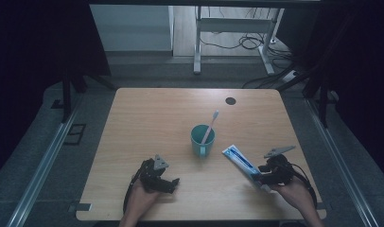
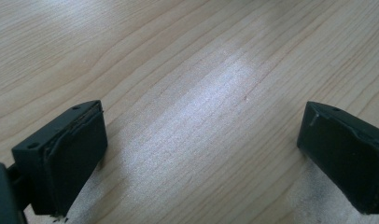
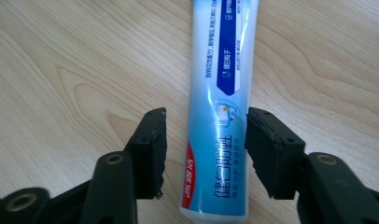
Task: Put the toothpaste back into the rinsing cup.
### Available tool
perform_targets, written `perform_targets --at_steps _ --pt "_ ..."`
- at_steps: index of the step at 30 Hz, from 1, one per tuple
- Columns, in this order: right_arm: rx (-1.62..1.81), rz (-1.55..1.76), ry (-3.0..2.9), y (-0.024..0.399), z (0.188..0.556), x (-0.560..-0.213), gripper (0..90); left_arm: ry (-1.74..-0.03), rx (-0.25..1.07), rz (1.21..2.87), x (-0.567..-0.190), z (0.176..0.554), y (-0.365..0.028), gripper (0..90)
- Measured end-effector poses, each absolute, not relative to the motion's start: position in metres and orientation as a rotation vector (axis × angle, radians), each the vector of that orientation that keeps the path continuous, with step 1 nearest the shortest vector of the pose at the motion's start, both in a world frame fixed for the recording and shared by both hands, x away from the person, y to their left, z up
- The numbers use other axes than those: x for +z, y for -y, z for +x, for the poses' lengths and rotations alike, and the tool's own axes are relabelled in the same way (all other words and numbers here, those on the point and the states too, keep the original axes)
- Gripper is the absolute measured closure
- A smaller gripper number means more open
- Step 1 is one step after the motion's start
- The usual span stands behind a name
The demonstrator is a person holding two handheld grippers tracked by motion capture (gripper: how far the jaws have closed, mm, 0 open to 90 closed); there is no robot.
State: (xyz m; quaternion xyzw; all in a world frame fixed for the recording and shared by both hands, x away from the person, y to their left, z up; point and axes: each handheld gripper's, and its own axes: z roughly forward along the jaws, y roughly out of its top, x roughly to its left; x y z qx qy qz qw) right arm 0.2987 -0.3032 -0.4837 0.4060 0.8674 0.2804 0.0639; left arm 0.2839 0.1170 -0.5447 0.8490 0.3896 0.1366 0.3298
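Toothpaste tube (image 3: 221,116) lies between your right tongs (image 3: 205,149), part-open, untouching; left tongs (image 2: 197,154) gape empty; tube's cap cut off.

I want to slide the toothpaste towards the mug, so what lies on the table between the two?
Nothing: in the high view, only bare wooden table separates the blue-and-white toothpaste tube from the teal mug holding a pink toothbrush.

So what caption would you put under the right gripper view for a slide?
Right gripper with jaws open around a blue-and-white toothpaste tube lying on the wooden table, pads clear of it.
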Motion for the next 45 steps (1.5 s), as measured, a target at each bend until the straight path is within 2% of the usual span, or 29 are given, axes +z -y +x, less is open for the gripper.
perform_targets --at_steps 8,21,45 --pt "0.704 1.270 -2.693 0.295 0.311 -0.483 38.4 -1.023 0.356 2.217 -0.545 0.284 -0.117 1.8" --pt "0.424 1.285 -2.790 0.275 0.332 -0.482 35.0 -1.022 0.355 2.221 -0.545 0.284 -0.117 1.8" --pt "0.098 1.302 -2.897 0.249 0.362 -0.495 43.2 -1.022 0.355 2.222 -0.544 0.284 -0.117 1.8"
